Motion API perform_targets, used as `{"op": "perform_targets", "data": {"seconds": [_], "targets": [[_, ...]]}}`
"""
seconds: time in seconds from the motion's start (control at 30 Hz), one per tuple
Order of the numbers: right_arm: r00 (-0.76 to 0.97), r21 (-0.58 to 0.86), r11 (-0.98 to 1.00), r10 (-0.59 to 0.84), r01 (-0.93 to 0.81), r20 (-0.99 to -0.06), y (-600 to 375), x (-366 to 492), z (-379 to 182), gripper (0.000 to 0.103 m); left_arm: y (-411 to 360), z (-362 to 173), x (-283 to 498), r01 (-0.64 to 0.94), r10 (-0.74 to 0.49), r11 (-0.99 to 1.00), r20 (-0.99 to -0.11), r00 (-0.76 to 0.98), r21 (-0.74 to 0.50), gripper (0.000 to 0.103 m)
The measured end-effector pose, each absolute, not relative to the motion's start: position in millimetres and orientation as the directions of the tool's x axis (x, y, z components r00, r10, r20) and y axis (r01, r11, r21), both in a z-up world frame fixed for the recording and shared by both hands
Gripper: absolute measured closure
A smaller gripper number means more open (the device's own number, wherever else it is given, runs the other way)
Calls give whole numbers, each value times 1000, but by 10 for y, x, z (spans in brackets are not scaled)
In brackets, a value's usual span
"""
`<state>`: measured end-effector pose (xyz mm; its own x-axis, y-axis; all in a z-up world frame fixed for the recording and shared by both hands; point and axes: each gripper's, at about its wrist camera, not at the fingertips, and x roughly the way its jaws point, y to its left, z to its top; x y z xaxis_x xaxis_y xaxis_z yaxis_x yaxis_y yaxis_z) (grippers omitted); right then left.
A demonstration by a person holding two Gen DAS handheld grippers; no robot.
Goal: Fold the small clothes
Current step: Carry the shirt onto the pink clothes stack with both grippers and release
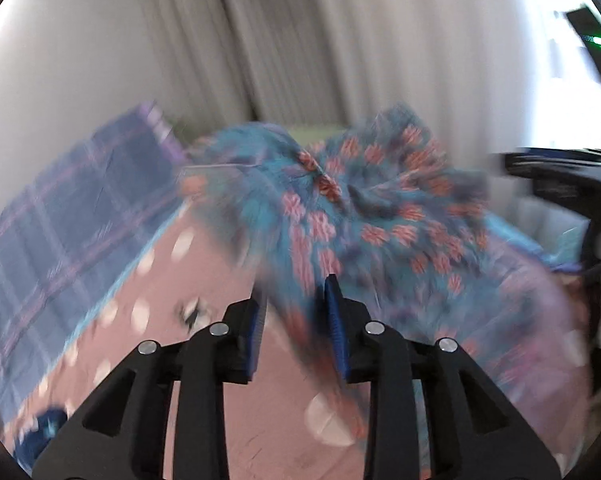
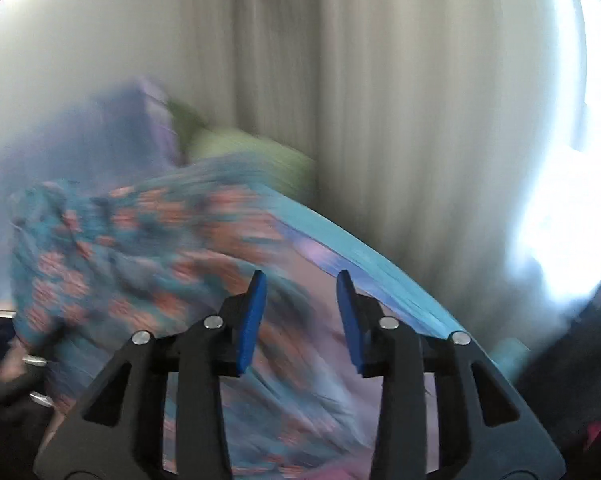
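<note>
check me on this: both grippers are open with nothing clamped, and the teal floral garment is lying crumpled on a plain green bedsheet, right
Not quite. The teal floral garment lies on a pink sheet with white dots, not a plain green one; the left wrist view shows it. The rest holds: the left gripper and the right gripper are open, nothing clamped.

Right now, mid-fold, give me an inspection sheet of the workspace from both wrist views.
Surface: pink dotted sheet, blue border.
Job's things: teal garment with red print, crumpled, unfolded.
Clutter: plaid purple cloth; green pillow.
Grippers: left hand-held gripper open, garment edge blurred by its pads; right hand-held gripper open, holding nothing.
Cables: nothing seen.
Surroundings: pale curtain, bright window. Both views motion-blurred.
</note>
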<state>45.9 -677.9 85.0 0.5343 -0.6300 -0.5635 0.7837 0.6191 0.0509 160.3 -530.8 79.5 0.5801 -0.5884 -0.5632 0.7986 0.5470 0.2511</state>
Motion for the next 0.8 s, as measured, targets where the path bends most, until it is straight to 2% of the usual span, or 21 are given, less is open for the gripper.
{"op": "perform_targets", "data": {"seconds": [0.07,0.13,0.2,0.23,0.3,0.37,0.47,0.53,0.63,0.7,0.8], "targets": [[625,114,699,-538,706,-566,-6607,404,569,71,-5174,553,1703,833,-625,522,-583,519,182,69],[635,83,754,-483,652,-604,-6420,439,255,71,-5080,341,1711,844,-626,505,-597,501,179,63],[595,-3,765,-504,644,-626,-6283,436,-49,71,-5007,134,1699,859,-639,479,-599,483,182,59],[578,-78,760,-552,645,-600,-6188,437,-186,71,-4960,87,1688,863,-643,472,-600,477,180,58],[556,-132,748,-587,651,-588,-6078,439,-282,71,-4970,57,1758,866,-631,464,-618,470,185,58],[544,-123,740,-585,661,-601,-6100,441,-346,71,-5036,-22,1727,854,-597,457,-627,501,247,58],[557,-27,741,-528,671,-641,-6157,365,-380,70,-5123,-180,1462,798,-546,451,-584,601,399,60],[552,-7,738,-510,675,-660,-6150,351,-394,71,-5129,-169,1386,773,-524,474,-570,633,422,62],[508,-69,745,-517,663,-689,-6105,347,-385,71,-5003,-37,1315,782,-536,493,-574,618,381,60],[459,-97,741,-507,664,-730,-5991,225,-373,72,-4805,88,1268,810,-570,497,-588,574,310,59],[533,-1,750,-471,662,-703,-5761,-145,-280,72,-4376,249,1220,865,-666,488,-593,453,113,45]]}}
